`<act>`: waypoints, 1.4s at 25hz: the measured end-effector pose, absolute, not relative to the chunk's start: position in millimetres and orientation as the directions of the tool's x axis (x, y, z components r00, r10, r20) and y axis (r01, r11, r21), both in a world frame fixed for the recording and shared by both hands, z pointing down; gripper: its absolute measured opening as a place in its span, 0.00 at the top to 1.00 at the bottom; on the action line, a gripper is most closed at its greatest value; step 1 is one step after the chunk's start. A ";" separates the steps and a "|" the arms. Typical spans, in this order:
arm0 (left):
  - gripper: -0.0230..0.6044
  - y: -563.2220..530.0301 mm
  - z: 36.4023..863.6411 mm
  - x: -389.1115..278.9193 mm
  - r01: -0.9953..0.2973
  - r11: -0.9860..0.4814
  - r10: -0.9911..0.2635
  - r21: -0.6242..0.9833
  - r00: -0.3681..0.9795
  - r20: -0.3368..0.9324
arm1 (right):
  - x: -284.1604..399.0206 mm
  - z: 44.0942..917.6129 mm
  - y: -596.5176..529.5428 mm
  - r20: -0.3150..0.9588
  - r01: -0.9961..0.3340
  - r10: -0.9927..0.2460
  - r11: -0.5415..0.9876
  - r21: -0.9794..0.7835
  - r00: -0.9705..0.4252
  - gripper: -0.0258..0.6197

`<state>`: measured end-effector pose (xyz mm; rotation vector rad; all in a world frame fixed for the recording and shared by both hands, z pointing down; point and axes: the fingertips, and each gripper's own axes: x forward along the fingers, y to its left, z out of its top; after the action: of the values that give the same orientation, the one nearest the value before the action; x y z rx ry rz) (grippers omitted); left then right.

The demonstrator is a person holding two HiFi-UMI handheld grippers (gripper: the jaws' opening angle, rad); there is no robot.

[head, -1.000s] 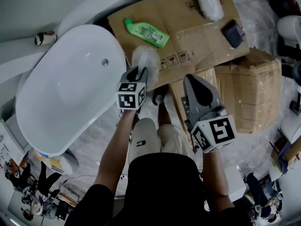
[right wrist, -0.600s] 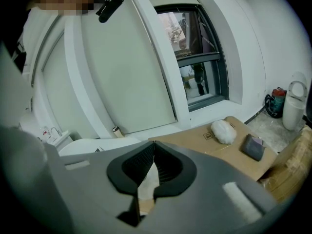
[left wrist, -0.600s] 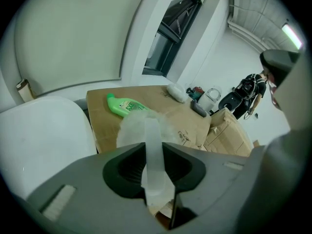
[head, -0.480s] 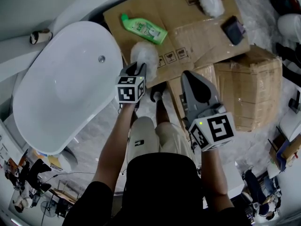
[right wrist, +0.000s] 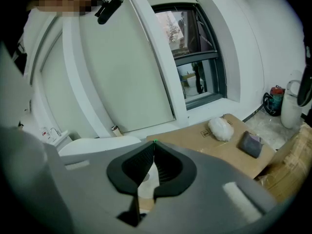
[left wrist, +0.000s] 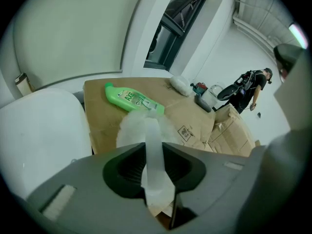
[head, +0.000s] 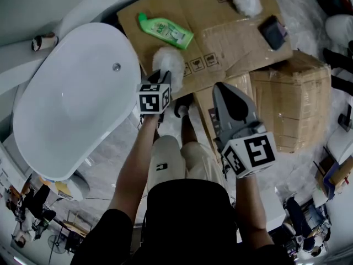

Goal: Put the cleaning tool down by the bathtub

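Flattened cardboard sheet (head: 231,43) lies on a pale grey marbled floor (head: 113,159), which shows along the sheet's near edge. Beyond the sheet's far edge: white curved wall (right wrist: 122,77) with a dark-framed window (right wrist: 197,57), daylight coming through. Right of the sheet: stacked cardboard boxes (head: 295,104) wrapped in clear film. Lighting soft, even.

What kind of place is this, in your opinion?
Probably a bathroom still being fitted out, or a mock-up: a white bathtub stands beside flattened cardboard and boxes on the floor.
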<state>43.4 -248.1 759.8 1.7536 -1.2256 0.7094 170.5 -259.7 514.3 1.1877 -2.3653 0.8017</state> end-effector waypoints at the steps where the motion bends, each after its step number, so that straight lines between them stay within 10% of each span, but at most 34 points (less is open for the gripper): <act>1: 0.82 -248.5 761.9 44.1 -0.936 -0.149 -0.441 0.319 0.352 0.826 | 172.1 514.7 -259.9 0.556 -0.816 -0.603 0.480 -0.321 -0.573 0.95; 35: 0.65 -255.5 781.9 50.8 -0.942 -0.144 -0.365 0.302 0.334 0.869 | 181.2 512.8 -260.1 0.557 -0.823 -0.609 0.467 -0.324 -0.565 0.95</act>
<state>50.8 -255.5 781.9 1.6934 -1.1837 0.7998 181.2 -260.1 512.8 1.2060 -2.3561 0.8128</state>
